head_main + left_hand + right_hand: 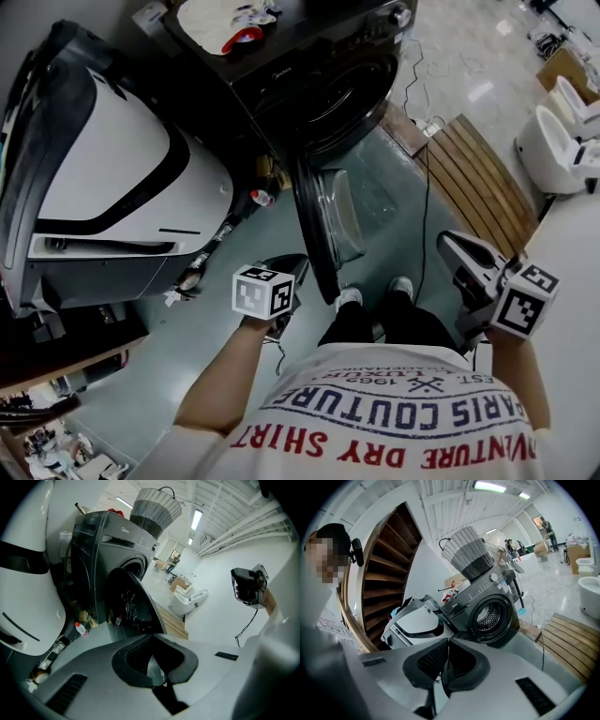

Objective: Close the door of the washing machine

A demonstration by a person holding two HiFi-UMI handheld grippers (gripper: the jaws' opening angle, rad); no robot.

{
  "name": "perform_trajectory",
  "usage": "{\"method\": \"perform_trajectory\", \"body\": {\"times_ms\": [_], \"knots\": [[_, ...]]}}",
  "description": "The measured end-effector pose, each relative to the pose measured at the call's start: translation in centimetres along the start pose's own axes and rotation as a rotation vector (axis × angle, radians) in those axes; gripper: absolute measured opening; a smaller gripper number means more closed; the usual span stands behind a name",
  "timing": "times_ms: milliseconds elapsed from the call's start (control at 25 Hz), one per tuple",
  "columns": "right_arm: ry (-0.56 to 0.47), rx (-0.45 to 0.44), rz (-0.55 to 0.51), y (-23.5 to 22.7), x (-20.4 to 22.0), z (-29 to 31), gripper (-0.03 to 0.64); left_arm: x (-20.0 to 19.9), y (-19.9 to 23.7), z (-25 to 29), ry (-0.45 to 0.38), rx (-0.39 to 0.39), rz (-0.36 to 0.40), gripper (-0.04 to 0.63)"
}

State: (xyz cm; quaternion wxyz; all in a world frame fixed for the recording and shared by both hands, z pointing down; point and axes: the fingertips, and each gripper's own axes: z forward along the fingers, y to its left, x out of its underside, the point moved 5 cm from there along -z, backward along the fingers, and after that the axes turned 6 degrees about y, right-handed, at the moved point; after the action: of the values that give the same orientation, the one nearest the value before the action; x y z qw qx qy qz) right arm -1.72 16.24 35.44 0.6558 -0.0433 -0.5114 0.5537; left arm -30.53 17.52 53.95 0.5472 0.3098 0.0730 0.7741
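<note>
A dark front-loading washing machine (pixel 309 66) stands at the top of the head view. Its round door (pixel 321 230) is swung wide open toward me, edge-on above my shoes. My left gripper (pixel 292 264) is shut and empty, just left of the door's free edge and apart from it. In the left gripper view the door (pixel 129 604) fills the space ahead of the left gripper (pixel 151 641). My right gripper (pixel 454 246) hangs shut and empty to the right, well clear of the door. Past the right gripper (pixel 447 648) its view shows the machine (pixel 487 597) and open drum (pixel 490 613).
A large white and black appliance (pixel 103 178) lies left of the machine, with small bottles (pixel 262 197) on the floor between them. A wooden slatted platform (pixel 478 178), a cable (pixel 422 216) and white toilets (pixel 562 141) are at right. A wicker basket (pixel 154 510) sits on the machine.
</note>
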Motion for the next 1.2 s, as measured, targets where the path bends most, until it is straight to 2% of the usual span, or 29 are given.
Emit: {"method": "perform_trajectory", "body": {"times_ms": [280,600,960,1200], "knots": [[-0.015,-0.013,0.062,-3.1,0.2,-1.6,0.023,-1.6,-2.0,1.7,0.033,-0.027,0.001,0.025],[-0.001,-0.044,0.07,-8.6,-3.0,-4.0,0.023,-4.3,-5.5,4.4,0.056,-0.077,-0.027,0.025],[0.029,-0.078,0.058,-14.9,-7.2,-6.7,0.023,-8.1,-9.1,8.6,0.012,-0.121,-0.119,0.025],[0.057,-0.093,0.048,-18.1,-8.5,-8.3,0.023,-10.8,-11.0,10.9,-0.027,-0.142,-0.141,0.025]]}}
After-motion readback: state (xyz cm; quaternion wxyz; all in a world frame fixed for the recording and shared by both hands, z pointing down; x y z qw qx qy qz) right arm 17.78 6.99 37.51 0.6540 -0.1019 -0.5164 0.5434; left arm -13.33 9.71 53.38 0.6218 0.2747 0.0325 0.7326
